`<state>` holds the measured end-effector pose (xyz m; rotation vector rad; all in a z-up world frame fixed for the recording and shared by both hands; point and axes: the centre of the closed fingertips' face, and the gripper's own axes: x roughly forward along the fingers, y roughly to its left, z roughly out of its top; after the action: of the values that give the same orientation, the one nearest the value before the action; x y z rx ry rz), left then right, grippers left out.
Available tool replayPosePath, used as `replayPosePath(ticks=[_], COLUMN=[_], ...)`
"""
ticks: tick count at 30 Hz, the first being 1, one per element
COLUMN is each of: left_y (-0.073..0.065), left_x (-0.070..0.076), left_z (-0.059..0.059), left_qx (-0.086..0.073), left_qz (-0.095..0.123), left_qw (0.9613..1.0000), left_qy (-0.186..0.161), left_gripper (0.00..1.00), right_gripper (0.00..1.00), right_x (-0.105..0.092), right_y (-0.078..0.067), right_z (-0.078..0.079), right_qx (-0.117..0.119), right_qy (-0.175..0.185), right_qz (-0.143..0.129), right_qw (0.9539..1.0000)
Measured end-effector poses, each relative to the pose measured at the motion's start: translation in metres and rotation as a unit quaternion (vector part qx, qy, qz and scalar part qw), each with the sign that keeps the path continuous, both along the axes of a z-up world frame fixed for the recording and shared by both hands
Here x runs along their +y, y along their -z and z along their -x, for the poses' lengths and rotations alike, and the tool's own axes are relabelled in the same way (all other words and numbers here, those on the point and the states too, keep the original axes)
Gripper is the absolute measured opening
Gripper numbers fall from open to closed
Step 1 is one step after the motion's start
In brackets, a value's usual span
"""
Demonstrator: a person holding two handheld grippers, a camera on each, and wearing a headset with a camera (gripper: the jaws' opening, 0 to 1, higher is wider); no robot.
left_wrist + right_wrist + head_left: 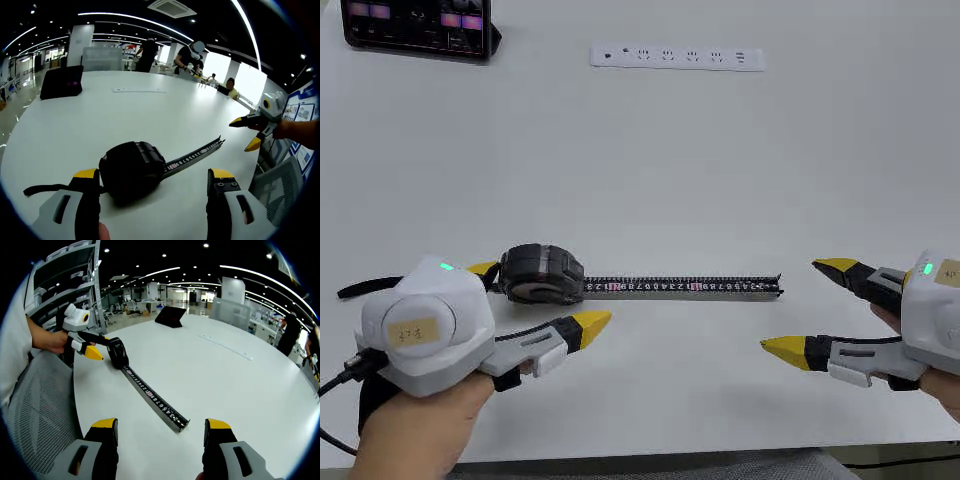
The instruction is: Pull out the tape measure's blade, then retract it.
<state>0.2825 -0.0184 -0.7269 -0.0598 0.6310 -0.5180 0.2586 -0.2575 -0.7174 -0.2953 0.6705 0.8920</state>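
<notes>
Left gripper (540,294): wide open, empty, astride tape measure (540,272). Right gripper (808,306): wide open, empty, near blade (685,287) tip. Clamp tape measure squarely, then ease blade back slowly.

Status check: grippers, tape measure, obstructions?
Left gripper open, jaws straddling tape measure case. Right gripper open, short of blade tip, not touching. Blade out, flat on table. Power strip, tablet far off, no obstruction.

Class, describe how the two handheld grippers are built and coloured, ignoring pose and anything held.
Both the left gripper and right gripper have rounded white housings, each with a green light and a tan label. Their jaws are black with white covers and yellow tips. A black cable runs from the left gripper's housing.
</notes>
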Motion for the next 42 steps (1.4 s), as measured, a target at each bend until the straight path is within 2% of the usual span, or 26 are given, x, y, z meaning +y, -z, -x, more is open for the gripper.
replayPosePath(ticks=[4,6,11,20,22,42], left_y=[0.003,0.005,0.005,0.01,0.012,0.018], left_x=[0.0,0.002,0.004,0.006,0.007,0.014], left_z=[-0.001,-0.001,-0.003,-0.009,-0.011,-0.022], left_qx=[0.002,0.011,0.008,0.016,0.017,0.032], left_qz=[-0.005,0.005,0.003,0.001,-0.005,0.002], left_qw=[0.9999,0.9997,0.9994,0.998,0.9977,0.9917], left_qy=[-0.009,-0.023,-0.035,-0.061,-0.066,-0.124], left_gripper=[0.85,0.83,0.8,0.77,0.75,0.66], right_gripper=[0.61,0.58,0.52,0.45,0.44,0.39], right_x=[-0.002,-0.002,-0.005,-0.007,-0.008,-0.009], right_y=[0.002,0.004,0.007,0.014,0.017,0.026], right_z=[-0.004,-0.005,-0.011,-0.02,-0.021,-0.033], right_qx=[0.001,0.0,-0.001,0.001,0.002,0.013], right_qy=[-0.013,-0.022,-0.036,-0.073,-0.081,-0.122], right_qz=[0.009,0.014,0.022,0.045,0.052,0.079], right_qw=[0.9999,0.9997,0.9991,0.9963,0.9954,0.9893])
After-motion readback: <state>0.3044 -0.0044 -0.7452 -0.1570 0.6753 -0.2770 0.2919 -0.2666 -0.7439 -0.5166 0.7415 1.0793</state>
